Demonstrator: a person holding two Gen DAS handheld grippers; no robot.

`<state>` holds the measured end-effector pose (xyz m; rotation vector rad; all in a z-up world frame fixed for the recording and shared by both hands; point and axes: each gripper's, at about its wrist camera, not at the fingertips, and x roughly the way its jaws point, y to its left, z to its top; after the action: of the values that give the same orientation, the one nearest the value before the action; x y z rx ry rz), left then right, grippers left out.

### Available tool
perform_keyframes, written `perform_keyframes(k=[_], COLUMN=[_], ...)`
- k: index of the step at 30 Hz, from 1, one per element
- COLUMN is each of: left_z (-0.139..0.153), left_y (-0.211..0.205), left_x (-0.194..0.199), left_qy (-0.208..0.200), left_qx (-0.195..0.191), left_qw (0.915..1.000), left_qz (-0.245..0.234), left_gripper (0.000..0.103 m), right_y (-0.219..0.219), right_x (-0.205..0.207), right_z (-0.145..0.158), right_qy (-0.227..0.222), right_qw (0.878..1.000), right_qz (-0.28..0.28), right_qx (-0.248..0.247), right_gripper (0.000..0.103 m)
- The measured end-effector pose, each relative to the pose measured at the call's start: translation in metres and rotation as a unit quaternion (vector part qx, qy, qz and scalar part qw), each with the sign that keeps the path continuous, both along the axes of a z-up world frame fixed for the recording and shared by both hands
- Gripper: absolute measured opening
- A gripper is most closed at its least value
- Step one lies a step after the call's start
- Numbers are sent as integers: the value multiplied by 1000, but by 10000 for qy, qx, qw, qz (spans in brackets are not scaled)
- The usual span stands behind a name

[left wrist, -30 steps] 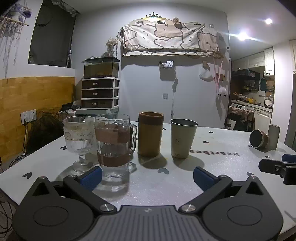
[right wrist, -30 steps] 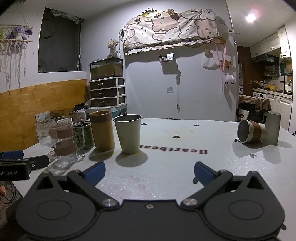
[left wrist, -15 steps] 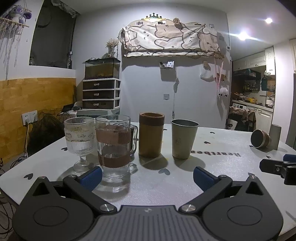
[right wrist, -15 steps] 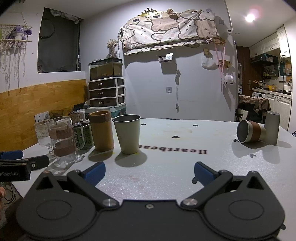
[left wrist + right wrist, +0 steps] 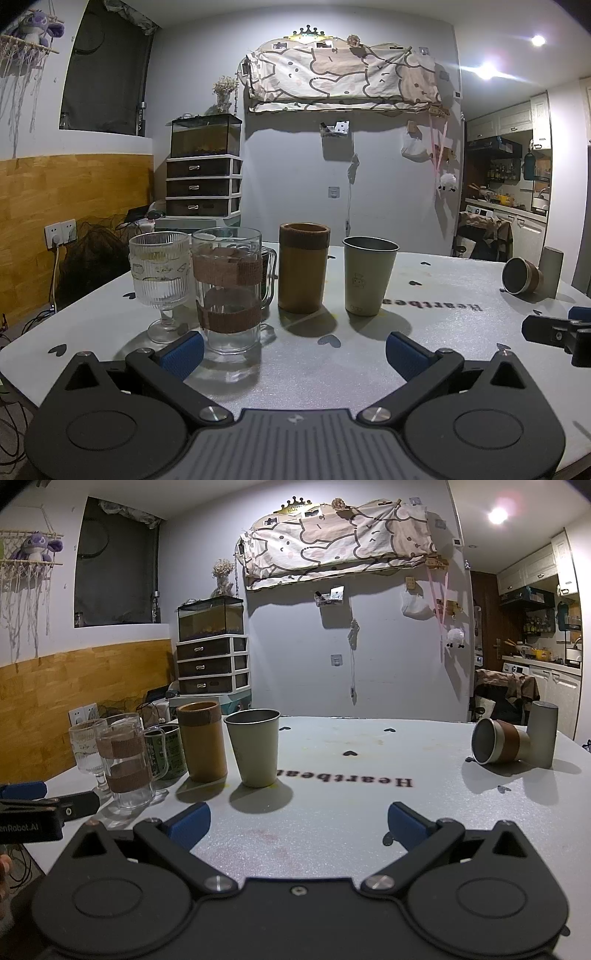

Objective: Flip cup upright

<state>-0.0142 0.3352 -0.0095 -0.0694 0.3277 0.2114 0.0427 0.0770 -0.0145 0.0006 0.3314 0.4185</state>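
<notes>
Tipped cup (image 5: pixel 496 746) on its side, far right of table (image 5: pixel 332 812), leaning against grey cylinder (image 5: pixel 541 738) | right gripper (image 5: pixel 297 821) spread, empty; left gripper (image 5: pixel 293 350) likewise | approach rim-side, pinch banded wall, rotate clear of cylinder.

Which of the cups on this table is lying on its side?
The brown-banded cup at far right, resting against the grey cylinder; the other cups stand upright.
</notes>
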Motion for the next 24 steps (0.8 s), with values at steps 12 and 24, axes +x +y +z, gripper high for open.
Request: perform_keyframes(k=[12,24], left_z=[0,-2], left_y=[1,0], left_x=[0,2], left_qy=[11,26], left_qx=[-7,-18], left_qw=[10000,10000], left_qz=[11,15], left_gripper=[103,103], right_y=[0,0], right_x=[0,0], right_z=[0,0], right_qy=[8,10], right_qw=[10000,10000], right_qz=[-8,-7], right_qx=[4,3], right_gripper=[103,103])
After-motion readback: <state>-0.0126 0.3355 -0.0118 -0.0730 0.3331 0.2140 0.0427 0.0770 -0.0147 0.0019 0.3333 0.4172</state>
